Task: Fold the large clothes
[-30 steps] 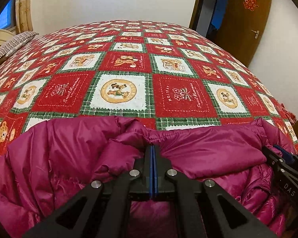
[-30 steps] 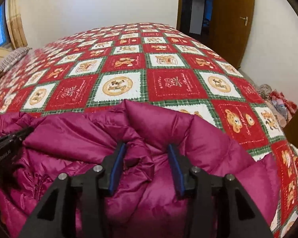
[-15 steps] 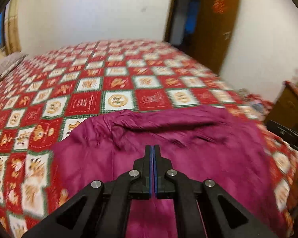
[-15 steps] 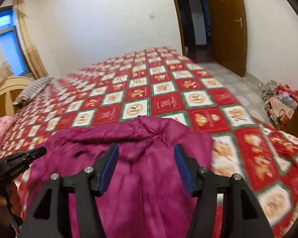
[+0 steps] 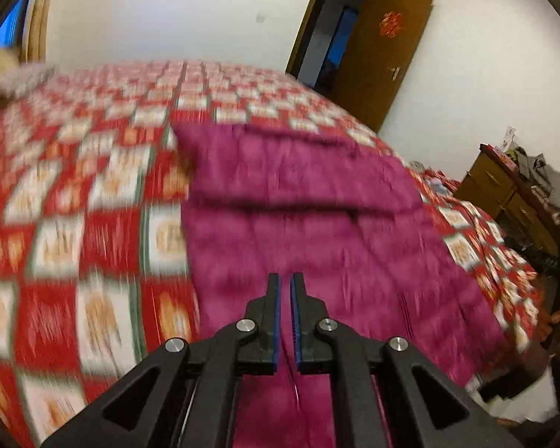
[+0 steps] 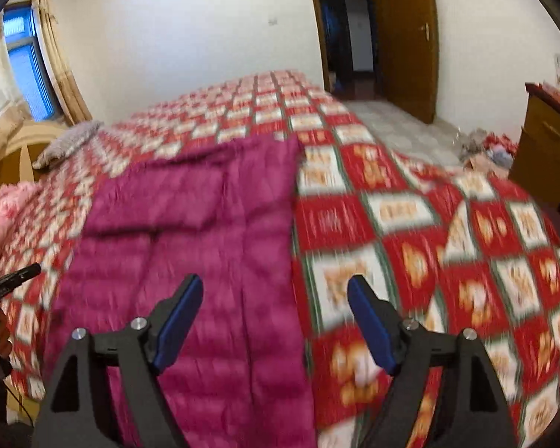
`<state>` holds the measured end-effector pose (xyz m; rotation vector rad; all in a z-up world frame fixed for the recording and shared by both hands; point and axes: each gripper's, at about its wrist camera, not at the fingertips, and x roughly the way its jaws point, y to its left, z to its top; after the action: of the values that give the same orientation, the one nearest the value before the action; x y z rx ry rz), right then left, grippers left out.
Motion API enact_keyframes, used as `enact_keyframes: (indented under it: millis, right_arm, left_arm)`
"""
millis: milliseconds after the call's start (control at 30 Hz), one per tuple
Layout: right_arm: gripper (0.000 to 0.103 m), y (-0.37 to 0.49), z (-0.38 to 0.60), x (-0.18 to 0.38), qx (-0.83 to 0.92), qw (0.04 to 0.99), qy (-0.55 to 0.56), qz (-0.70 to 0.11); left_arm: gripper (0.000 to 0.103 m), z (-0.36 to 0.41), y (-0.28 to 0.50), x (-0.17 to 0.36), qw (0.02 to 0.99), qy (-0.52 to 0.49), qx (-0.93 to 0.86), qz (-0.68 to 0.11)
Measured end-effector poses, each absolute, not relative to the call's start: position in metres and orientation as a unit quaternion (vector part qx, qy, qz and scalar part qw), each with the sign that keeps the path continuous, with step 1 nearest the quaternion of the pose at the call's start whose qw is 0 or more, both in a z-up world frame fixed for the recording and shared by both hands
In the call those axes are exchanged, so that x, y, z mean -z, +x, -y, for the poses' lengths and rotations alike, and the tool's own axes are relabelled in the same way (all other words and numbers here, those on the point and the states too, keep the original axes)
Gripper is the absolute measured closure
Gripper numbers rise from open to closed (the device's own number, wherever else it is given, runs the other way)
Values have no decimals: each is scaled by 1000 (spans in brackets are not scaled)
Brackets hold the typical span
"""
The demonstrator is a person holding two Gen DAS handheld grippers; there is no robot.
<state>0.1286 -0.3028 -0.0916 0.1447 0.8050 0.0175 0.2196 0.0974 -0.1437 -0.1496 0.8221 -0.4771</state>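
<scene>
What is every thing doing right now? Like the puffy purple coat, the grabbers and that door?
Magenta quilted down coat: spread flat on the bed, far end folded over.
Red patchwork bedspread: covering the bed, under the coat.
Left gripper: jaws slightly apart, holding nothing.
Right gripper: jaws wide open, empty.
Brown wooden door: open.
Striped grey pillow: lying at the bed's head.

Left tool (image 5: 284, 283) near-closed, right tool (image 6: 276, 287) agape.
</scene>
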Motion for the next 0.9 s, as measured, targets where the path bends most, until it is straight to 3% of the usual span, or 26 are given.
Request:
enact_keyframes:
  millis: [133,300,367,533,800,867,900]
  right_arm:
    - [21,112,292,122,-14,900,56,-432]
    - [21,93,283,152,-9,883,25,-468]
    - [21,91,280,161,-10,878,16,-478]
    - [21,85,263,171,-12,869,-49,-492]
    - [23,73,259,187,-31,849,-44,-526]
    - [32,72,264,194,-32,843,-25,-536]
    - [42,70,264,194,-22,848,-35,-529]
  left_arm:
    - [89,-116,199,178,858,-140,221,-442]
    - [42,-133,172,193,859,-181,192,-439]
    - [36,-132,163,193,870,-165,177,-429]
    - [34,-123,145,200,870,-125,173,-444]
    - [34,-105,123,221,866,-37,165,-471]
    - [34,-105,122,221,866,-37,174,-468]
    - [38,-107,122,221,866,-45,180,-465]
